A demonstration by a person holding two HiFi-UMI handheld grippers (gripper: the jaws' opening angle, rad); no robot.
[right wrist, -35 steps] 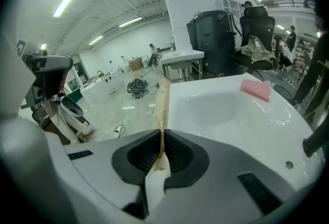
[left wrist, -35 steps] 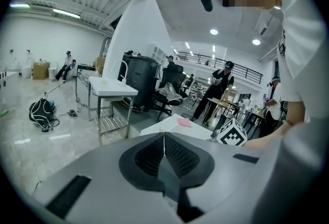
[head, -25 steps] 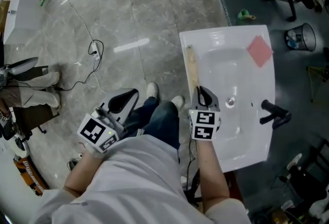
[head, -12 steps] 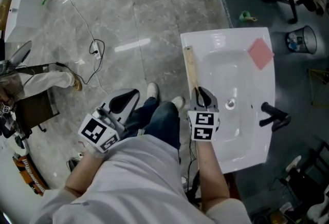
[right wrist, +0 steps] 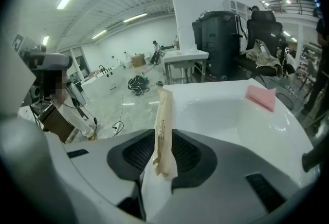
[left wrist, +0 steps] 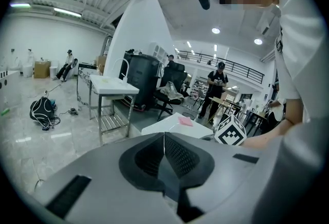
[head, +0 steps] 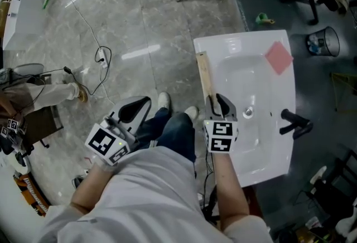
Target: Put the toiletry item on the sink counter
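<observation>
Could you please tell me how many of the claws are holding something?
1: the right claw grips a wrapped stick along the sink's edge; the left claw is shut and empty.

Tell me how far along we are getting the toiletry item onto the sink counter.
Done: the wrapped toiletry item is over the sink counter's near rim. In hand: the right gripper's jaws are shut on it. To do: set it down and release. The left gripper is shut, empty.
</observation>
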